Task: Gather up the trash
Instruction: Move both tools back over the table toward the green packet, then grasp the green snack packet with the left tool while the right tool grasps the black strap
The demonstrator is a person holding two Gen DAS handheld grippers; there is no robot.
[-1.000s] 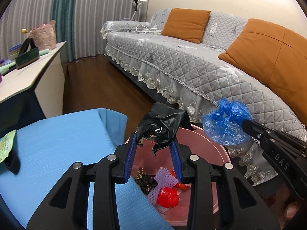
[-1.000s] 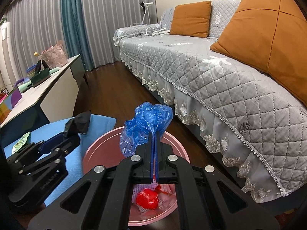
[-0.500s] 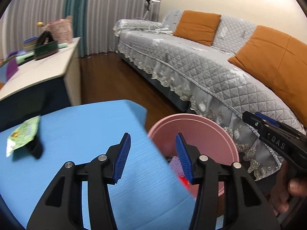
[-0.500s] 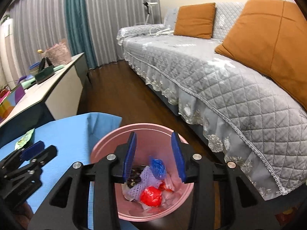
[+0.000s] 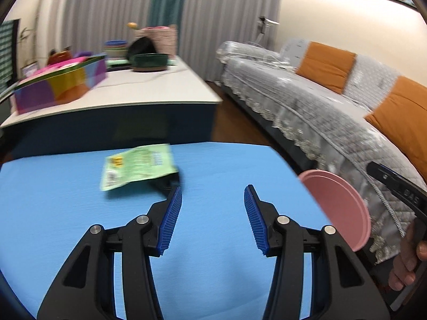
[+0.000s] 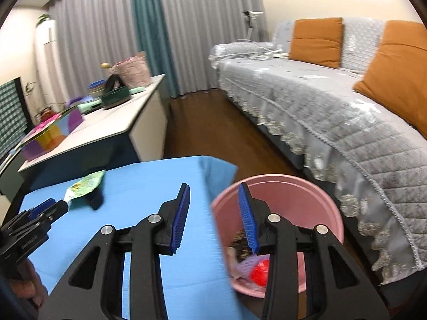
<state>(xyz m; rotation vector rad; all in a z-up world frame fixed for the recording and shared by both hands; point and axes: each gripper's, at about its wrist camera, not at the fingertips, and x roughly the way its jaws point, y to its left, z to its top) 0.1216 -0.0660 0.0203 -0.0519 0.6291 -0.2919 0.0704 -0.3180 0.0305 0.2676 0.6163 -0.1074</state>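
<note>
Blue cloth (image 5: 66, 213): covers the bench, bare under both grippers
Left gripper (image 5: 213, 194): fingers (image 5: 170, 213) spread apart with nothing between them, hovering over the cloth, pointing toward the green wrapper; its jaws opened wider within the last second, no further in the last half
Right gripper (image 6: 213, 202): fingers (image 6: 246, 216) apart and empty, its jaws opened within the last second and have since held; left finger over the cloth, right finger over the bin's mouth
Green wrapper (image 5: 137, 166): flat on the cloth near the far edge, ahead and left of the left gripper, partly lying over a dark object
Dark object (image 5: 170, 184): black, blurred, just beside the left gripper's left fingertip; whether they touch I cannot tell
Bin (image 6: 320, 194): pink, on the floor just beside the bench's right edge, between bench and sofa
Trash in bin: a red lump (image 6: 260, 270), purple netting (image 6: 249, 262) and dark scraps (image 6: 241, 242) at the bottom
Sofa (image 6: 333, 112): grey quilted cover, orange cushions (image 6: 316, 41)
Side counter (image 5: 128, 90): white top, carrying a multicoloured box (image 5: 58, 82) and a dark green basket (image 5: 149, 61)
Hand (image 5: 408, 261): grips the right gripper's handle, at the right edge of the left view
</note>
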